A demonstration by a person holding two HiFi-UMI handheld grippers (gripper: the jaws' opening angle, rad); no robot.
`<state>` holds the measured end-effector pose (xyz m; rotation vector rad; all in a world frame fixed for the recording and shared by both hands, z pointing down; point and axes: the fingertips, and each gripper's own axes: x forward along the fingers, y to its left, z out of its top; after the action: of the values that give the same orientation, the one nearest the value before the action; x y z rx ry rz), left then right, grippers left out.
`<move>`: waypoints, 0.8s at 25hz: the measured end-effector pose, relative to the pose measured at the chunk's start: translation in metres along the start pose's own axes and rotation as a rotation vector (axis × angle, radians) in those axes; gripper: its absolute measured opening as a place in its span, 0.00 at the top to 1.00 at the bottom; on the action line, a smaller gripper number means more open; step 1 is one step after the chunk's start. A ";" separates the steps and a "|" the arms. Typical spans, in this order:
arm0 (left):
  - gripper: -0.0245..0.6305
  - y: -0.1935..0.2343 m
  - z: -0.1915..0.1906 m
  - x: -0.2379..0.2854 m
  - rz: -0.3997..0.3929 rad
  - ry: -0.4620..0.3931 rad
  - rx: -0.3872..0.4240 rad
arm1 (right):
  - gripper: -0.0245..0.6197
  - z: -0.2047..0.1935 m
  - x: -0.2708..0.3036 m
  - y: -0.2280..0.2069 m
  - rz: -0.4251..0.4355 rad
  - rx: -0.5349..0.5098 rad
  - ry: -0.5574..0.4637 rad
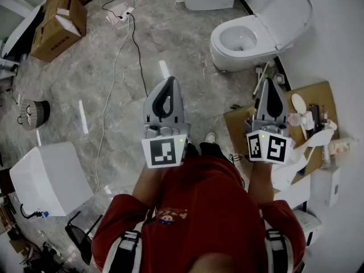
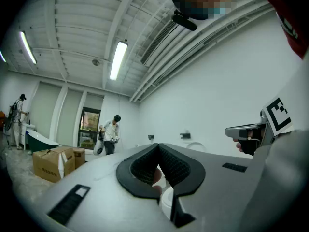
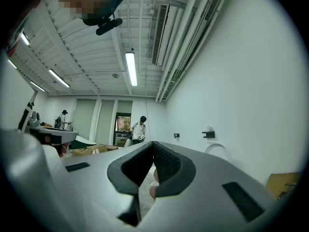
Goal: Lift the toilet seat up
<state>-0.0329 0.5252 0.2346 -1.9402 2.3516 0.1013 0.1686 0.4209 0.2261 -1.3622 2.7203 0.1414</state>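
Grey floor [image 1: 187, 61] with toilet [image 1: 227, 54], carton [image 1: 57, 26], cable [image 1: 136, 44]

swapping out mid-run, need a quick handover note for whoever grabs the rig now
Left gripper: jaws shut, empty, held level in the air.
Right gripper: same, shut and empty.
Toilet: ahead to the right by the wall, neither gripper touching it.
Its lid already stands raised; whether the seat ring is up with it can't be told.
Left to do: step closer, check the seat ring, lift it if it is down.

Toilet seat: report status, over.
Left tongs, right tongs shut, empty, short of the toilet. Toilet seat looks already raised. Cardboard sheet on floor below right tongs.
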 end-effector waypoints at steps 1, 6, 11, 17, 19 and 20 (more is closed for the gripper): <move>0.95 0.001 0.000 -0.001 0.002 0.000 0.000 | 0.94 0.000 0.000 0.001 0.000 -0.002 -0.001; 0.95 0.007 0.001 -0.001 0.009 -0.007 -0.004 | 0.94 0.000 0.000 0.005 -0.003 -0.010 0.003; 0.95 0.019 0.001 -0.002 0.009 -0.014 -0.011 | 0.94 -0.001 0.004 0.017 -0.001 -0.013 0.003; 0.95 0.041 0.000 -0.007 0.002 -0.018 -0.010 | 0.94 0.003 0.007 0.039 -0.014 0.000 -0.019; 0.95 0.048 0.000 -0.009 -0.003 -0.025 -0.009 | 0.94 0.003 0.005 0.045 -0.023 0.000 -0.025; 0.95 0.050 -0.001 -0.010 -0.005 -0.026 -0.011 | 0.94 0.003 0.004 0.047 -0.028 0.001 -0.027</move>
<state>-0.0801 0.5448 0.2365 -1.9376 2.3343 0.1389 0.1283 0.4459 0.2246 -1.3876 2.6779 0.1547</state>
